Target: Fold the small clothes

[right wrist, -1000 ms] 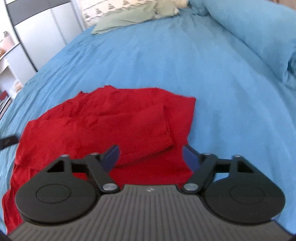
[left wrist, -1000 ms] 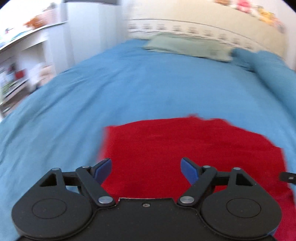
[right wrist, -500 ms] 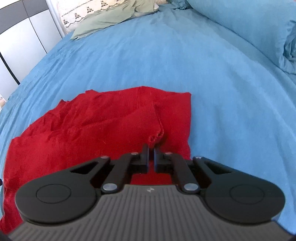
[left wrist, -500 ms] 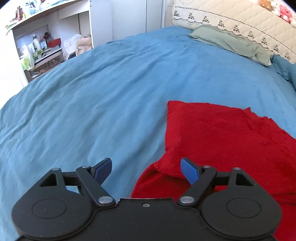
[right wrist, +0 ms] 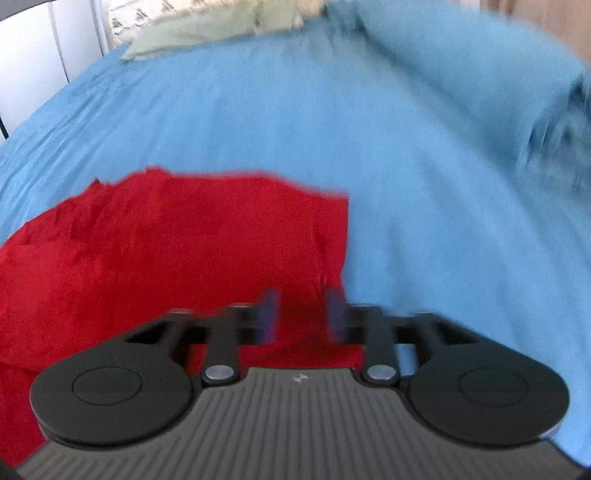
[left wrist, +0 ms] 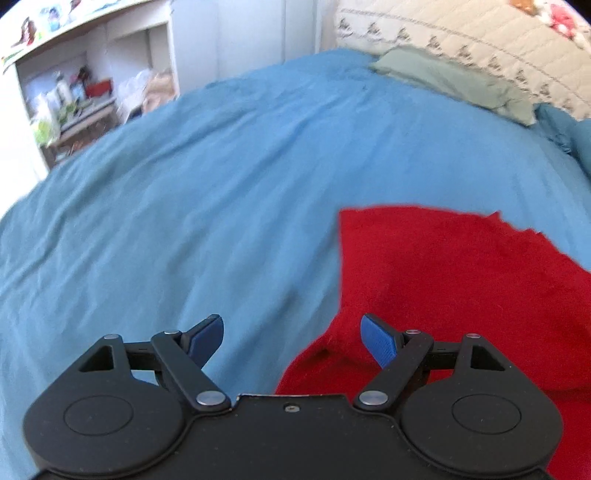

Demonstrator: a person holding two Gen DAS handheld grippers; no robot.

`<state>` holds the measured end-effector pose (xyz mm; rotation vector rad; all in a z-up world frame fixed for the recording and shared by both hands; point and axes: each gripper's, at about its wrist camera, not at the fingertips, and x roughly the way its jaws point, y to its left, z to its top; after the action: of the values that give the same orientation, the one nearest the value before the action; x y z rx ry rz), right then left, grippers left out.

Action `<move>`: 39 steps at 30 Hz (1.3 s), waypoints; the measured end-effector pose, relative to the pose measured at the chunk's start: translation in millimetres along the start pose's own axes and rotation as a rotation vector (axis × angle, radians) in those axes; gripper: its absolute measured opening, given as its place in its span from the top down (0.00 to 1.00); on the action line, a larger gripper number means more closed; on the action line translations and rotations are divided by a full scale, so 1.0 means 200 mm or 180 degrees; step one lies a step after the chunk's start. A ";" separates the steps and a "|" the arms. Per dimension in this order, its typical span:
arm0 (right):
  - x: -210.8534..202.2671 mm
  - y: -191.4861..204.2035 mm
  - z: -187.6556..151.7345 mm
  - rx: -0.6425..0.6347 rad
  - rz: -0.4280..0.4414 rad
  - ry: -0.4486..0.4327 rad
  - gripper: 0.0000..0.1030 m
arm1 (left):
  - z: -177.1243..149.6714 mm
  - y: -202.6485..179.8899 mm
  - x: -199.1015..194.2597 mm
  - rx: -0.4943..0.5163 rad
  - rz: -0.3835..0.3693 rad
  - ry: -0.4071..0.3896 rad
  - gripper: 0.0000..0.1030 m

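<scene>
A red knit garment (left wrist: 461,288) lies flat on the blue bedspread (left wrist: 221,184). In the left wrist view it fills the lower right; my left gripper (left wrist: 291,338) is open and empty, straddling the garment's left edge, right pad over red cloth, left pad over the bedspread. In the right wrist view the garment (right wrist: 166,251) fills the lower left. My right gripper (right wrist: 303,314) is blurred, its jaws partly apart over the garment's right edge, with nothing held between them.
A green pillow (left wrist: 454,81) and a patterned cream headboard (left wrist: 480,33) are at the far end of the bed. White shelves with clutter (left wrist: 74,99) stand left of the bed. A rolled blue duvet (right wrist: 480,74) lies along the right side.
My right gripper, shut half a second ago at the folded sleeve, has opened and shifted right. My left gripper swung left to the garment's left edge a second ago, then held nearly still.
</scene>
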<state>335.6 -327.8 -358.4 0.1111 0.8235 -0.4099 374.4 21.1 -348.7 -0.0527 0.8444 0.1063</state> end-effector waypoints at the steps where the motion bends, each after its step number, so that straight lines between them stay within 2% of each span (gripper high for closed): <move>1: -0.05 0.04 0.02 -0.0099 -0.0057 -0.0175 0.19 | 0.02 -0.02 -0.01 0.0055 -0.0064 -0.0044 0.17; 2: -0.09 0.08 0.03 -0.0195 -0.0063 -0.0326 0.13 | 0.05 -0.05 -0.02 0.0130 -0.0165 -0.0062 0.17; 4: -0.12 0.20 0.06 -0.0379 0.0187 -0.0437 0.13 | 0.10 -0.12 0.00 0.0274 -0.0449 0.0048 0.15; 6: -0.08 0.31 0.07 -0.0468 0.0426 -0.0315 0.13 | 0.12 -0.19 0.05 0.0397 -0.0731 0.0126 0.15; 9: 0.03 0.41 0.04 -0.0437 0.0577 -0.0199 0.13 | 0.11 -0.26 0.15 0.0506 -0.0880 0.0235 0.15; 13: 0.18 0.48 -0.03 -0.0440 0.0538 0.0009 0.13 | 0.05 -0.24 0.31 0.0360 -0.0832 0.0439 0.15; 15: 0.23 0.48 -0.06 -0.0362 0.0570 0.0041 0.11 | 0.03 -0.23 0.31 0.0432 -0.0893 0.0353 0.11; 18: 0.22 0.46 -0.08 -0.0375 0.0605 0.0004 0.10 | 0.04 -0.25 0.27 0.0579 -0.0887 0.0347 0.11; 20: 0.18 0.45 -0.06 -0.0365 0.0571 -0.0024 0.10 | 0.04 -0.23 0.22 0.0520 -0.0956 0.0342 0.10; 23: 0.10 0.36 -0.08 -0.0201 0.0413 -0.0065 0.10 | 0.01 -0.20 0.22 0.0432 -0.0987 0.0506 0.08; 25: 0.10 0.31 -0.12 -0.0024 0.0269 0.0023 0.10 | -0.01 -0.21 0.23 0.0540 -0.0978 0.0496 0.08; 27: 0.14 0.27 -0.17 0.0046 0.0248 0.0152 0.10 | -0.02 -0.24 0.25 0.0697 -0.0967 0.0485 0.01; 30: 0.14 0.28 -0.21 -0.0098 0.0283 -0.0003 0.07 | -0.03 -0.28 0.26 0.0833 -0.0919 0.0431 0.00; 32: 0.14 0.28 -0.19 -0.0138 0.0306 -0.0020 0.07 | -0.03 -0.27 0.24 0.0794 -0.0919 0.0403 0.00; 34: 0.07 0.25 -0.17 -0.0079 0.0342 -0.0079 0.07 | -0.01 -0.23 0.18 0.0653 -0.0908 0.0347 0.00; 39: -0.26 0.12 -0.14 -0.0024 0.0258 -0.0430 0.07 | 0.03 -0.01 -0.11 0.0247 -0.0563 0.0077 0.00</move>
<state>294.4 -282.5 -340.1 0.1084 0.6850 -0.3341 364.6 18.7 -328.4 -0.0557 0.8638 -0.0935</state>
